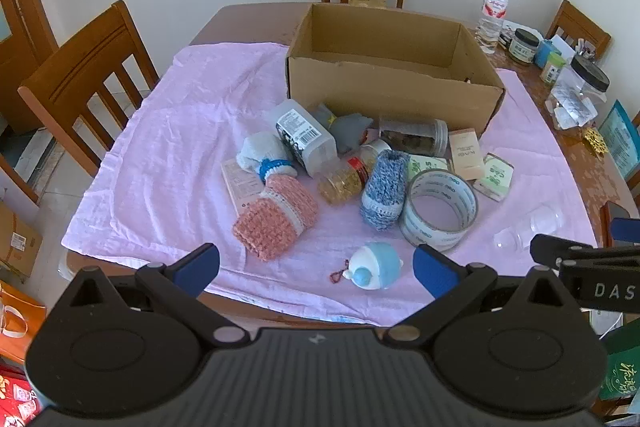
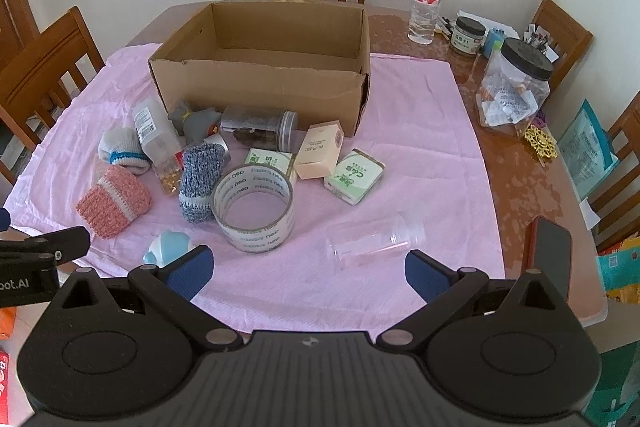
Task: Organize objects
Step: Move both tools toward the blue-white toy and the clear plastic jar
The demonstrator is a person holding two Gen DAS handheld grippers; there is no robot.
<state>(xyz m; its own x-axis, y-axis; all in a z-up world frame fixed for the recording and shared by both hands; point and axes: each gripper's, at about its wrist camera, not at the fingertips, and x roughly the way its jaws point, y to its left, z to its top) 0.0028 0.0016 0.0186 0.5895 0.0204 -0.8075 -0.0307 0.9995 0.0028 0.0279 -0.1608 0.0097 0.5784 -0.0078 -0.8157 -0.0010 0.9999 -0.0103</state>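
Both the left gripper and right gripper hover with jaws wide and empty; the clear cup lying just ahead of the right jaws may roll or crush; the cardboard box waits beyond.

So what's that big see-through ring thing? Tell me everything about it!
That is a tape roll, a wide ring of clear packing tape with small printed words round its inner core. It stands on one flat end on the pink cloth, its hole facing up. The blue-grey knitted roll leans against its left side. Neither claw touches it.
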